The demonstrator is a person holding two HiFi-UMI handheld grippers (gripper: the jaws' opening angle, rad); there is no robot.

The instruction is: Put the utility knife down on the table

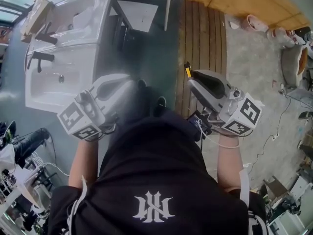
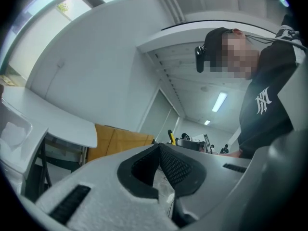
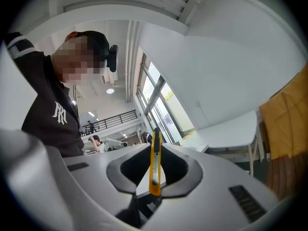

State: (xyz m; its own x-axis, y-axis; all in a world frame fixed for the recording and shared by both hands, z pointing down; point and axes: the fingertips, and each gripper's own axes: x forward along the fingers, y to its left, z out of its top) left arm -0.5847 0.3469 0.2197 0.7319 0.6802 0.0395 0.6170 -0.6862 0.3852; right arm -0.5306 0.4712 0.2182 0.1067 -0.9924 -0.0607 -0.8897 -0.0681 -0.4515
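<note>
A yellow utility knife [image 3: 155, 162] stands upright between the jaws of my right gripper [image 3: 156, 143], which is shut on it. In the head view the knife [image 1: 187, 70] pokes out past the right gripper [image 1: 191, 78], held over a strip of wooden boards at waist height. My left gripper [image 1: 131, 82] is at the left, blurred, above the dark floor. In its own view the left gripper [image 2: 159, 147] has its tips together with nothing between them. A white table [image 1: 142, 12] stands further ahead; it also shows in the right gripper view as a white table [image 3: 231, 126].
White washbasins [image 1: 63, 58] with black taps lie on the floor at the left. Wooden boards [image 1: 200, 38] and a brown sheet [image 1: 244, 1] lie ahead to the right. Pots, cables and clutter [image 1: 288, 38] fill the right side. The person's black shirt [image 1: 151, 180] covers the lower view.
</note>
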